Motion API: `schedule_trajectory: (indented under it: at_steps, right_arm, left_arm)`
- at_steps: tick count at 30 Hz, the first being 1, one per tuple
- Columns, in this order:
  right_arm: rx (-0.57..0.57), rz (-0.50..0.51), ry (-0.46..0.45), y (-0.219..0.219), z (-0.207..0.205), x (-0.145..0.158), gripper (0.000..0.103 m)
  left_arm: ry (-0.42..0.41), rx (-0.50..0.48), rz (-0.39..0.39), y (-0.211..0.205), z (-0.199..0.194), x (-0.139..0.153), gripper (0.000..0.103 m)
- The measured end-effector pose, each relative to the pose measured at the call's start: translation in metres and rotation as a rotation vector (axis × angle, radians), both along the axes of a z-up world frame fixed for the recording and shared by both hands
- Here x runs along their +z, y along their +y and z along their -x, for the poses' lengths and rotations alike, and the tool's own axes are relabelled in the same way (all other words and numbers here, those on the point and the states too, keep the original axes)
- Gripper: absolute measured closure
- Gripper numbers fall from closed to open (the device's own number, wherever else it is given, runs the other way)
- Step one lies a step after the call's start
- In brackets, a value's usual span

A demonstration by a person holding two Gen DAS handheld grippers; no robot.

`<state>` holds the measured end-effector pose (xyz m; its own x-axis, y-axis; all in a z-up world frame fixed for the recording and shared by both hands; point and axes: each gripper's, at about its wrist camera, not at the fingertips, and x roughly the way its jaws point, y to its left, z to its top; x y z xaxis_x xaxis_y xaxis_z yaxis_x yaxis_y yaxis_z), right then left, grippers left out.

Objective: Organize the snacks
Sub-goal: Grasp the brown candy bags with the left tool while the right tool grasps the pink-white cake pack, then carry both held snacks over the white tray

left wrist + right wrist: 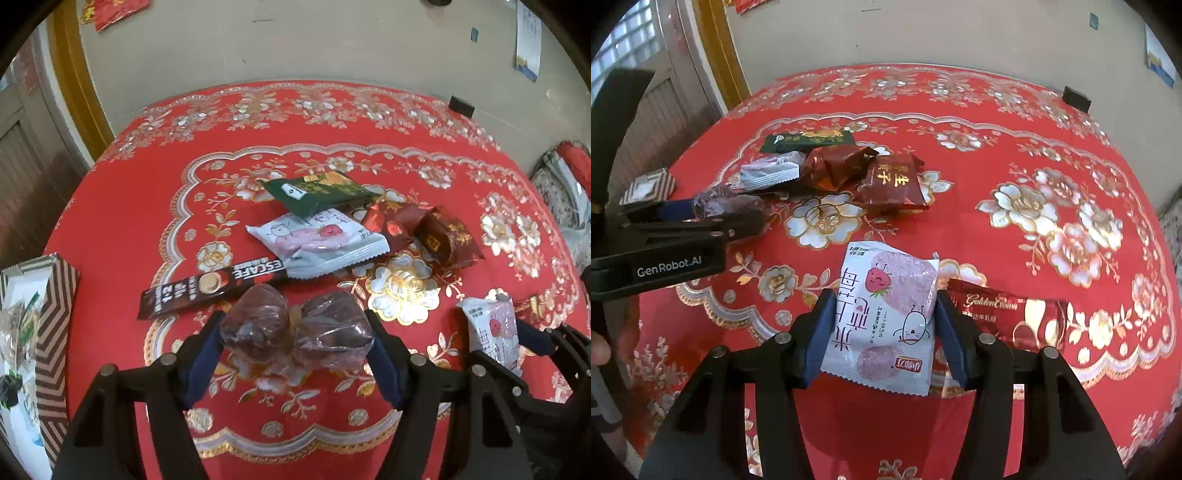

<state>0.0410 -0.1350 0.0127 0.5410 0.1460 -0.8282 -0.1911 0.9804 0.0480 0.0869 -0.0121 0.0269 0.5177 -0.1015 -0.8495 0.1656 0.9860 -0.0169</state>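
My left gripper is shut on a clear wrapped pack of two dark brown sweets, held just above the red cloth. My right gripper is shut on a white strawberry snack packet; it also shows in the left wrist view. Loose snacks lie mid-table: a Nescafe stick, another white strawberry packet, a green packet, and dark red wrapped sweets. A red Golden Crown sweet lies beside my right gripper's right finger.
A striped box with packets inside stands at the table's left edge; it also shows in the right wrist view. The red floral tablecloth covers the table. A wall runs behind, with a small black object at the far edge.
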Motion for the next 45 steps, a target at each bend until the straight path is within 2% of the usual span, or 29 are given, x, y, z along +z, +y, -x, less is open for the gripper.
schedule_trajectory:
  at_steps: [7,21,34,45]
  right_arm:
    - [0.026,-0.065,-0.038,0.004,0.019,0.012,0.050]
    - [0.102,-0.083,-0.067,0.056,0.031,0.025,0.050]
    - [0.243,-0.076,-0.084,0.136,0.035,0.039,0.050]
    - [0.367,-0.061,-0.094,0.213,0.037,0.049,0.050]
  left_arm:
    - [-0.054,0.022,-0.002,0.017,0.026,0.016,0.029]
    - [-0.113,0.082,-0.013,0.059,0.066,0.035,0.029]
    - [-0.156,0.187,-0.023,0.128,0.090,0.054,0.029]
    - [-0.160,0.303,-0.036,0.199,0.104,0.055,0.029]
